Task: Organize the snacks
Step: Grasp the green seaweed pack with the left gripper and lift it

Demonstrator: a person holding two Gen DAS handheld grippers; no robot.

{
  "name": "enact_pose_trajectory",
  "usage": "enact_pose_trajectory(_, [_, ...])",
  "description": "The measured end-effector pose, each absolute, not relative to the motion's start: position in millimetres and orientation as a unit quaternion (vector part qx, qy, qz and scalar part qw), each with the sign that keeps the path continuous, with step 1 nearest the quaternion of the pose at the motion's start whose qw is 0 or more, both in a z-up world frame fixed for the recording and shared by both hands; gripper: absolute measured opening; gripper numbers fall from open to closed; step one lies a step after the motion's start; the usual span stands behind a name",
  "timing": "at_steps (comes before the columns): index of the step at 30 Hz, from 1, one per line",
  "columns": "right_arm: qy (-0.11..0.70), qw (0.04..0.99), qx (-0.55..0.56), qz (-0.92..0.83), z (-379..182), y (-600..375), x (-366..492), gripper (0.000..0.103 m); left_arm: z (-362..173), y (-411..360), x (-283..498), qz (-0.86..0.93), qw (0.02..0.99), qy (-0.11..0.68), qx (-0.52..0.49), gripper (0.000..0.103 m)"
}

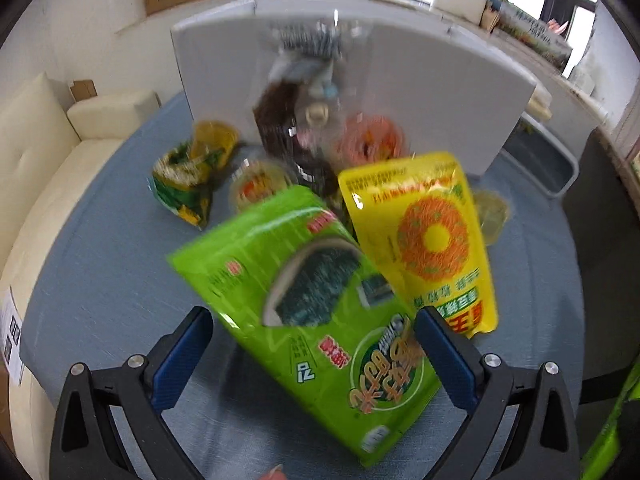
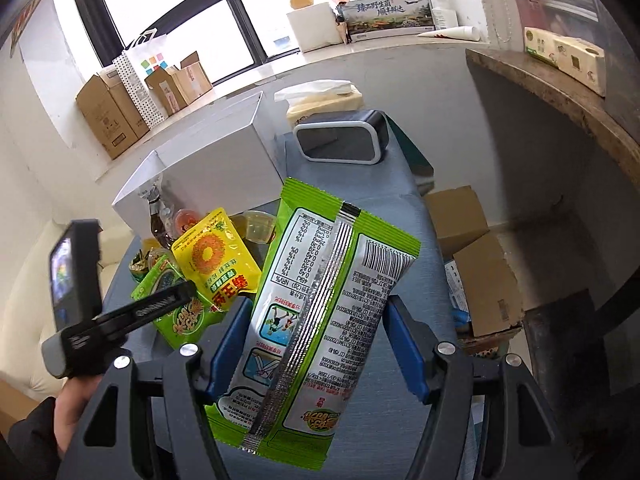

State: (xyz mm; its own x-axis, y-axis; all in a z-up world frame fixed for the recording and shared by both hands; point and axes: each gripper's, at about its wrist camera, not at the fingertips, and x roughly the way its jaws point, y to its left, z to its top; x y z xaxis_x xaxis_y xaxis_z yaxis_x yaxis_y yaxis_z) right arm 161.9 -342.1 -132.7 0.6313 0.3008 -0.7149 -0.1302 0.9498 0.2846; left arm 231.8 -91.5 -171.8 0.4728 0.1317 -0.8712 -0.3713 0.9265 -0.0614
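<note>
A green seaweed snack bag (image 1: 316, 300) lies on the blue table between the wide-apart fingers of my open left gripper (image 1: 316, 344). A yellow bag with an orange ring (image 1: 428, 240) lies touching its right side. My right gripper (image 2: 316, 340) is shut on a second green bag (image 2: 320, 312), back side up, held above the table. In the right wrist view the left gripper (image 2: 176, 300) hovers over the first green bag (image 2: 180, 316), beside the yellow bag (image 2: 216, 256).
Behind the bags lie a dark bottle-shaped pack (image 1: 296, 136), a green-yellow wrapper (image 1: 184, 176), jelly cups (image 1: 256, 184) and an orange pack (image 1: 372, 140). A white box (image 1: 432, 92) stands at the back. A dark speaker-like device (image 2: 340, 136) and tissues (image 2: 320, 96) sit further off.
</note>
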Motion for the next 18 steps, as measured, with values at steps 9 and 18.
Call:
enact_pose_trajectory(9, [0.414, 0.895, 0.103, 0.129, -138.3, -340.0, 164.9, 0.071, -174.0, -105.2, 239.0, 0.117, 0.857, 0.491, -0.102, 0.062])
enact_pose_trajectory(18, [0.414, 0.895, 0.098, 0.133, -136.1, -332.1, 165.6, 0.071, -164.9, -109.0, 236.9, 0.066, 0.864, 0.492, -0.085, 0.027])
